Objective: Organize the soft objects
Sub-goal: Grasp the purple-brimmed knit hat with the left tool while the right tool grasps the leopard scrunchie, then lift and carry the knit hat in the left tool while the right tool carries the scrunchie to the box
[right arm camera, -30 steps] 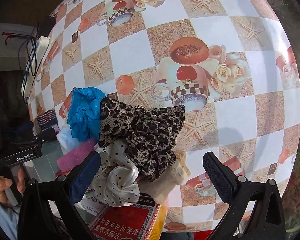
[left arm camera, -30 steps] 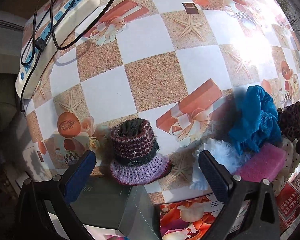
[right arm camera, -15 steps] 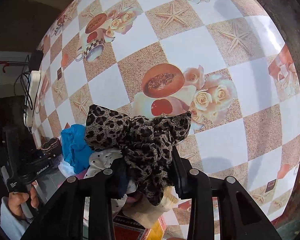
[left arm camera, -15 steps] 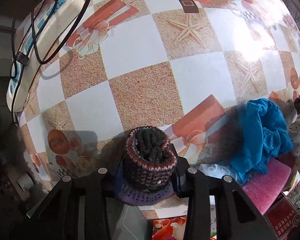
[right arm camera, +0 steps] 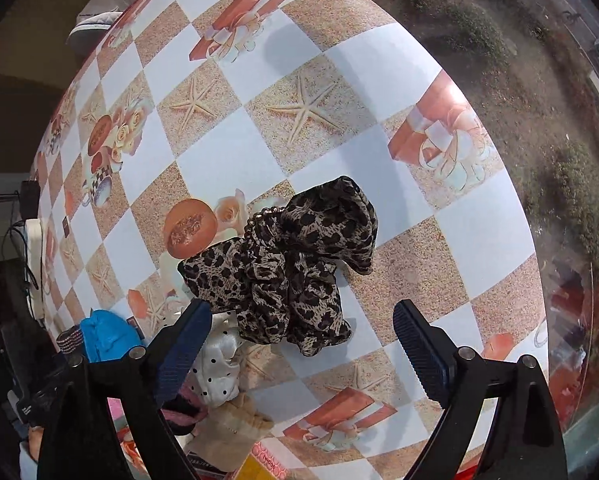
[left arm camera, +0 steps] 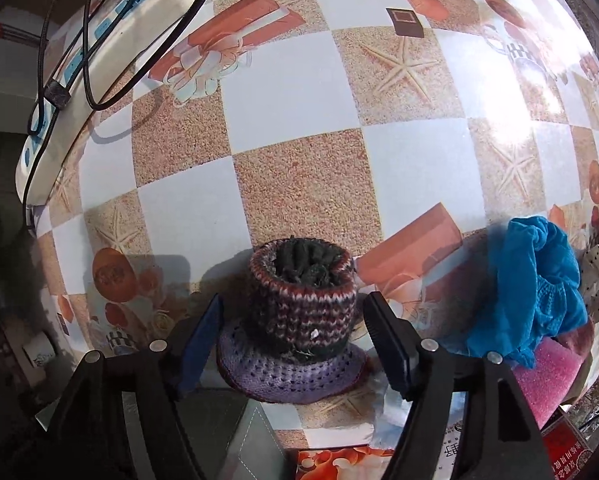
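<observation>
- Left gripper (left arm camera: 295, 338) part open, fingers either side of the knitted hat (left arm camera: 299, 320), gaps visible, holding nothing.
- Hat upright on the worktop (left arm camera: 299, 100), blue cloth (left arm camera: 535, 284) to its right.
- Right gripper (right arm camera: 299, 350) wide open, empty.
- Leopard scarf (right arm camera: 295, 268) lies on the worktop just beyond the right gripper's fingers, right of the blue cloth.

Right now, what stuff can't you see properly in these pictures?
- Left wrist view: the near brim of the knitted hat is hidden behind the left gripper.
- Left wrist view: the pink sponge lies partly under the blue cloth.
- Right wrist view: the polka-dot scrunchie is partly behind a finger of the right gripper.
</observation>
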`<control>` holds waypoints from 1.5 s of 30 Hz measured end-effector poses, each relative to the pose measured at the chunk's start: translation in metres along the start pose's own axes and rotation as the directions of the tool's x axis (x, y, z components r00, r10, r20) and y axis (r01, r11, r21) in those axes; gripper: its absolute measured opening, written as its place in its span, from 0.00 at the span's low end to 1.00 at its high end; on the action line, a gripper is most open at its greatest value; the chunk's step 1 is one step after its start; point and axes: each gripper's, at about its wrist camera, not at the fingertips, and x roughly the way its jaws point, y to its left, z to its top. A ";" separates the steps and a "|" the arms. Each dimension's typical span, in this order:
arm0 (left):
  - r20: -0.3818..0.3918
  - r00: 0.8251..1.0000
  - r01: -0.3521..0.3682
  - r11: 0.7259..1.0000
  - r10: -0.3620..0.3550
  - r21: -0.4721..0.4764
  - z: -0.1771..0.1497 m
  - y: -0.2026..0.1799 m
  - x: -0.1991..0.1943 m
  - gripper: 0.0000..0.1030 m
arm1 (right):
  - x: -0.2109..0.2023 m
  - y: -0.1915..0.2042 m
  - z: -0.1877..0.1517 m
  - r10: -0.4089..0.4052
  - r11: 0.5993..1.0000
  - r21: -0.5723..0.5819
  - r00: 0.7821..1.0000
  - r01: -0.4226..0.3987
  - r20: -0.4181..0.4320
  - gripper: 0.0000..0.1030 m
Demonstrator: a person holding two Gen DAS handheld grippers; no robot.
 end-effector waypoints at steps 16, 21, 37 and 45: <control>-0.024 0.993 0.114 0.988 -0.118 -0.106 0.020 0.016 0.032 1.00 | 0.037 0.025 0.020 -0.178 0.978 -0.110 0.984 0.179 0.019 1.00; -0.045 0.989 0.132 0.983 -0.139 -0.126 0.019 0.026 0.041 1.00 | 0.039 0.029 0.024 -0.179 0.977 -0.111 0.983 0.181 0.029 1.00; 0.070 0.994 0.083 0.995 -0.078 -0.064 0.006 0.009 0.018 0.53 | 0.010 0.035 -0.017 -0.101 0.984 -0.141 0.992 0.110 0.070 0.24; 0.209 0.973 0.105 0.993 -0.092 -0.049 -0.023 0.012 -0.030 0.53 | -0.037 0.030 -0.046 -0.005 0.991 -0.132 0.990 0.023 0.140 0.24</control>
